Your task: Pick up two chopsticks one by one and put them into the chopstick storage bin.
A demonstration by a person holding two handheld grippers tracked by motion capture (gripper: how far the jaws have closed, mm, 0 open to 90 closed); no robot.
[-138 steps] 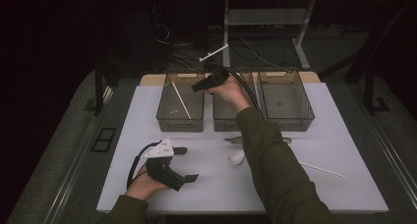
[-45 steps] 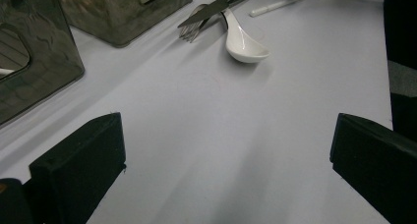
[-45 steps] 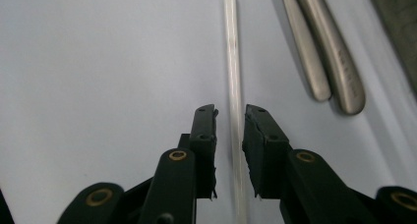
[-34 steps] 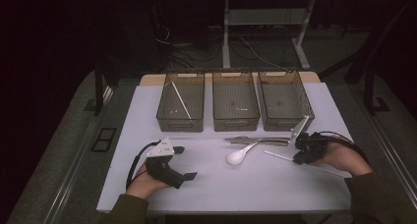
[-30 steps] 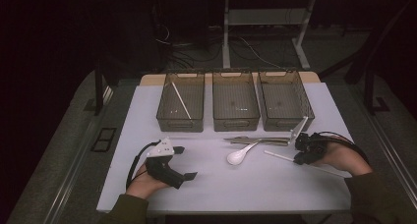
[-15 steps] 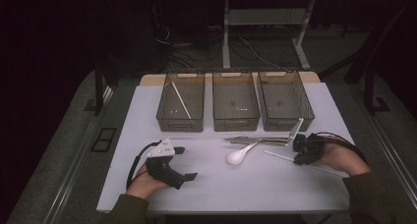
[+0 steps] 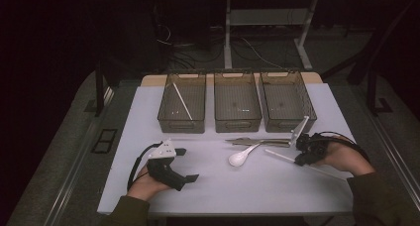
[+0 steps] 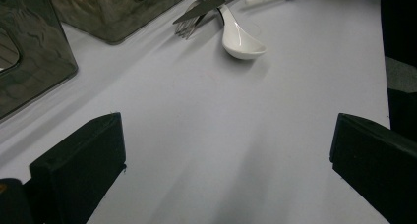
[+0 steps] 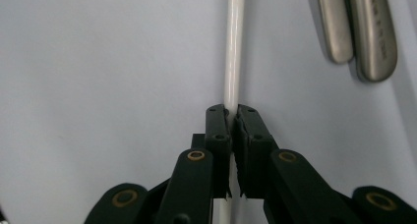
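White tabletop [image 7: 223, 186], dark room beyond; cables and desk legs along the top of the frame.

Three clear bins across the upper centre: left bin [image 7: 182, 103] holds one white stick [image 7: 182, 101]; middle bin [image 7: 237, 102] and right bin [image 7: 288, 101] look empty.

Loose items, centre right of the high view: metal cutlery [image 7: 257, 141] lying parallel below the bins, white spoon [image 7: 241, 156] just beneath it, a second white chopstick [image 9: 233, 47] slanting toward the lower right.

Right gripper [image 7: 303, 152]: jaws have just been closing and are now clamped on that chopstick, which lies on the table just beside the cutlery handles.

Left gripper [image 7: 171, 162]: lower left, resting on the table, jaws spread wide, nothing between them.

Progress, judged: sorting appears early. One stick binned; the gripped chopstick not yet lifted; spoon and cutlery untouched.
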